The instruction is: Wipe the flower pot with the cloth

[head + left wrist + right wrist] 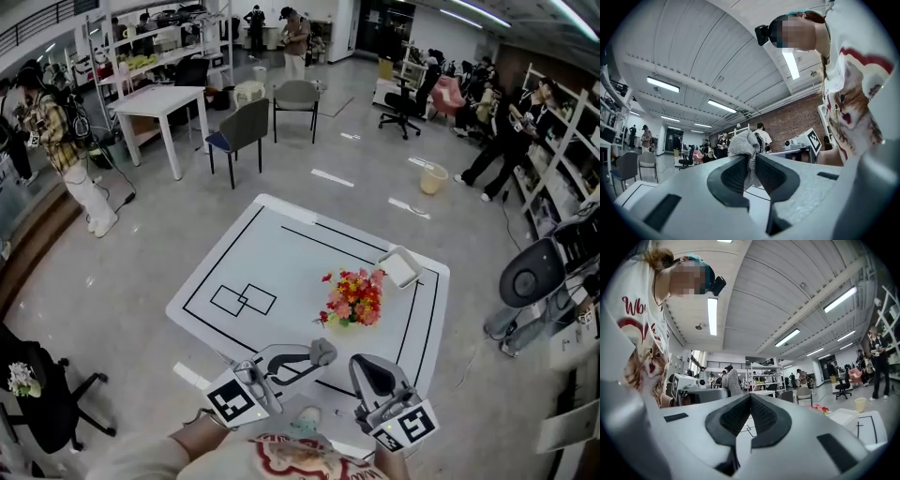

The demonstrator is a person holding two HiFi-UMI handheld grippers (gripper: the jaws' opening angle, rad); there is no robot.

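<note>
A flower pot [352,298] filled with red, pink and yellow blooms stands on the white table [234,262], right of its middle; in the right gripper view the flowers [819,408] show small at the right. My left gripper [314,356] [751,160] is shut on a crumpled grey cloth [323,352] [743,144], raised near the table's front edge, short of the pot. Beside it on the right, my right gripper [367,370] [750,398] is shut with nothing between its jaws.
A white tray [401,267] [843,417] lies behind the pot at the table's right. Black tape lines [244,300] mark the tabletop. Chairs [242,131], a white desk [161,101], shelves and several people stand around the room.
</note>
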